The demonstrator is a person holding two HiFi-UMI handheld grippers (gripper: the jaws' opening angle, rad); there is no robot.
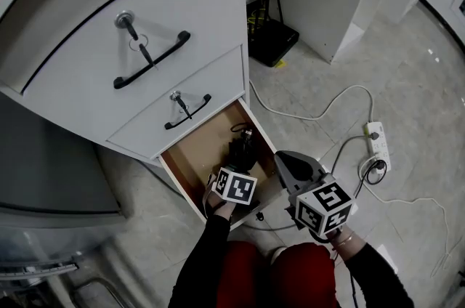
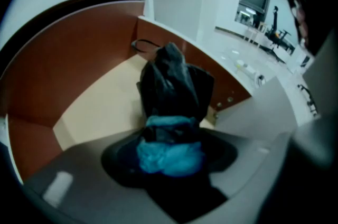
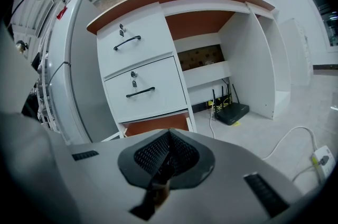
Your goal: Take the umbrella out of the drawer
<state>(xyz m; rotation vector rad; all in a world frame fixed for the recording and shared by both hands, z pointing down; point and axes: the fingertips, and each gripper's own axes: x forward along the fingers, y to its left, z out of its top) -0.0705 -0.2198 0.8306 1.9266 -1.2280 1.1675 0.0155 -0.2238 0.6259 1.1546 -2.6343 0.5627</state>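
The bottom drawer of a white cabinet stands pulled out, brown inside. A folded black umbrella lies in it, its top pointing at the back corner. In the left gripper view the umbrella has a bunched blue part at its near end. My left gripper reaches down into the drawer, and that blue end fills the gap between its jaws, the pads against it. My right gripper hangs beside the drawer's right front corner, shut and empty.
Two closed drawers above carry black handles and keys in their locks. A black router sits under the desk at the back. A white power strip and cables lie on the tiled floor to the right.
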